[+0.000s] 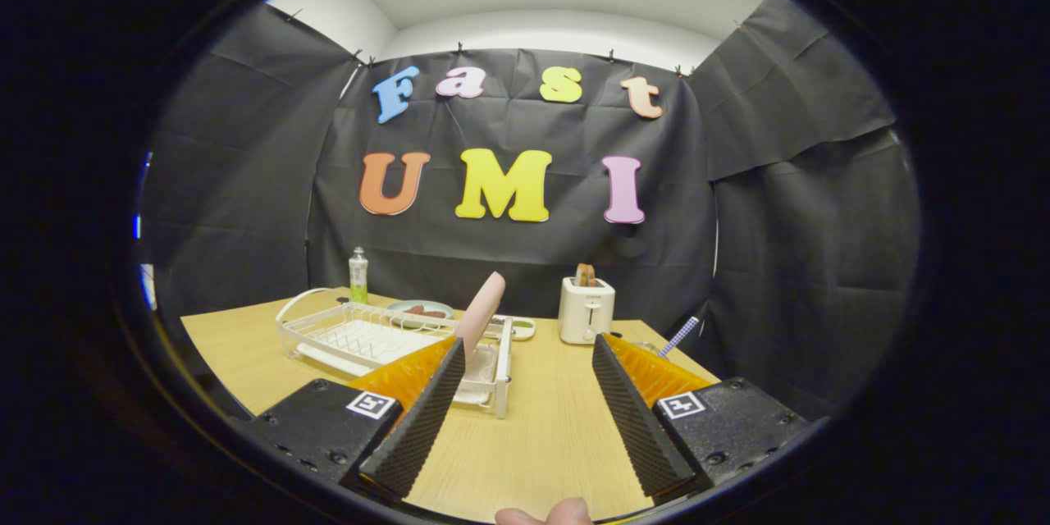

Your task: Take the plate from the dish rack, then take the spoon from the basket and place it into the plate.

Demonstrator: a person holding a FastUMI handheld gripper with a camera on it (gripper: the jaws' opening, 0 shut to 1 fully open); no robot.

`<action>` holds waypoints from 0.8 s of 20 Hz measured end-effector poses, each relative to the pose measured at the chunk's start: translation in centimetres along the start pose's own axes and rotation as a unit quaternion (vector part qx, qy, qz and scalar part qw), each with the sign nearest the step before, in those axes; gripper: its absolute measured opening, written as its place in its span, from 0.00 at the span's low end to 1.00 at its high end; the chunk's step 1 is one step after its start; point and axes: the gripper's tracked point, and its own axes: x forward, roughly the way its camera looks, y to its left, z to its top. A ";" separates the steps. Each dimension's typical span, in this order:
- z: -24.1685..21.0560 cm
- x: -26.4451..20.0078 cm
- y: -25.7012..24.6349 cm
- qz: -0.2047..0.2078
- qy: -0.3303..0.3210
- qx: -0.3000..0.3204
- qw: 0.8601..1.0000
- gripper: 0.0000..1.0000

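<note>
A pink plate stands on edge, leaning in the near right end of a white wire dish rack on the wooden table. It is just beyond my left fingertip. My gripper is open above the table, with nothing between its fingers. A blue-and-white checked spoon handle sticks up slanting beyond my right finger. That finger hides whatever holds the spoon.
A white toaster with bread in its slot stands straight ahead near the back wall. A clear bottle with a green label and a pale dish with food sit behind the rack. A person's fingertip shows below the fingers.
</note>
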 end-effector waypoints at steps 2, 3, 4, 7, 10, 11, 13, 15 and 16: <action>0.8 0.5 0.0 0.003 -0.002 0.001 1.000 1.00; 1.4 0.8 -0.1 0.002 -0.004 -0.002 1.000 1.00; 2.2 1.1 -0.1 0.004 -0.004 -0.007 1.000 1.00; 4.7 2.6 0.5 0.024 0.001 -0.006 1.000 1.00; 7.6 4.6 0.6 0.038 0.011 -0.002 0.999 1.00; 8.4 5.4 0.8 0.044 0.015 -0.004 0.999 1.00; 10.0 7.3 0.8 0.049 0.032 -0.006 0.998 1.00; 11.4 9.1 1.3 0.058 0.052 -0.004 0.997 1.00; 12.1 10.1 1.6 0.061 0.061 -0.002 0.996 1.00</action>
